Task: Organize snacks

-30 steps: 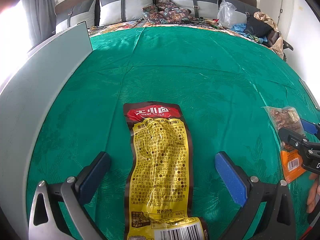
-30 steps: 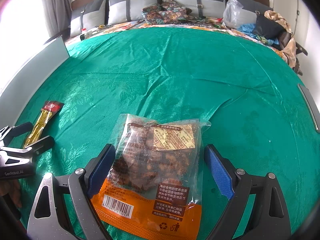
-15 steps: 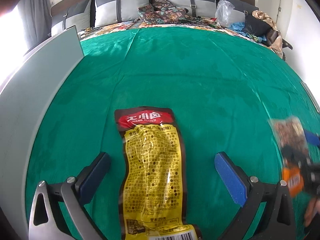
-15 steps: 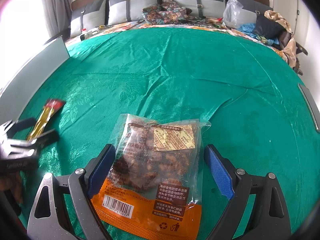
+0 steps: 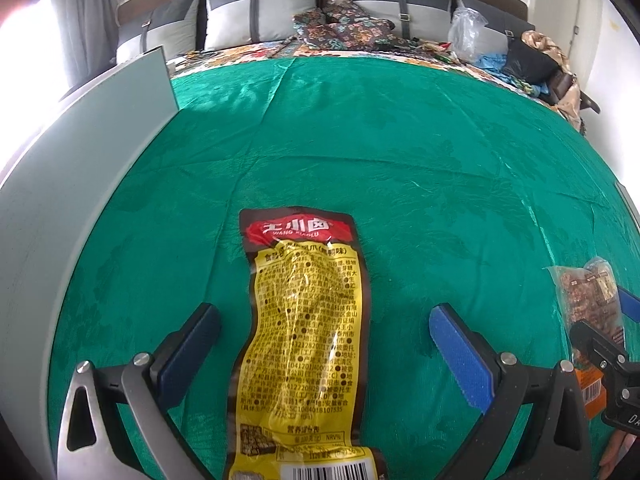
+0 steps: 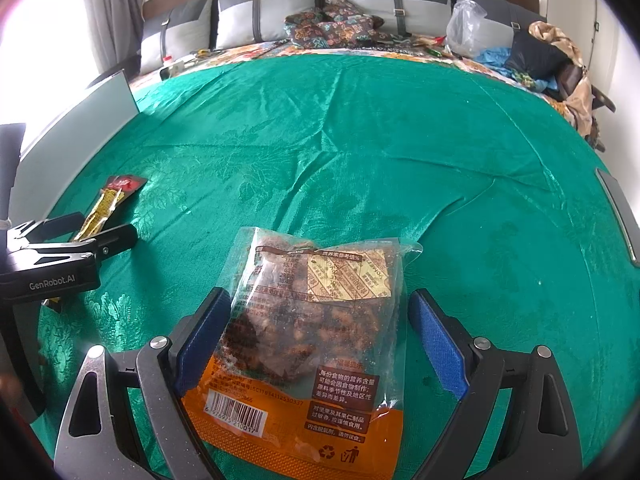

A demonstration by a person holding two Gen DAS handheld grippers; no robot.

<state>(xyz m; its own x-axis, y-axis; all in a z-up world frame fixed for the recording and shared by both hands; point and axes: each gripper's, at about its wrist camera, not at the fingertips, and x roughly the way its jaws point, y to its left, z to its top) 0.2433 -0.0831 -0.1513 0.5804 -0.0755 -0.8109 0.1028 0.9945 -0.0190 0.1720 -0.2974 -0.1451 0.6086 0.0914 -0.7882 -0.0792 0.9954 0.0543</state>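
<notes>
1. Green satin bedspread (image 5: 400, 152) covers the bed under both tools.
2. Left hand-held gripper (image 5: 324, 344) stands spread; a long yellow snack packet (image 5: 308, 336) with a red top lies flat between its blue pads (image 5: 460, 360), touching neither.
3. Right hand-held gripper (image 6: 316, 344) is spread too; a clear-and-orange nut snack bag (image 6: 312, 336) lies between its fingers, its left edge against the left pad, the right pad apart from it.
4. Grey panel (image 5: 80, 184) stands to the left of the left hand-held gripper; pillows (image 6: 256, 16) lie far ahead.
</notes>
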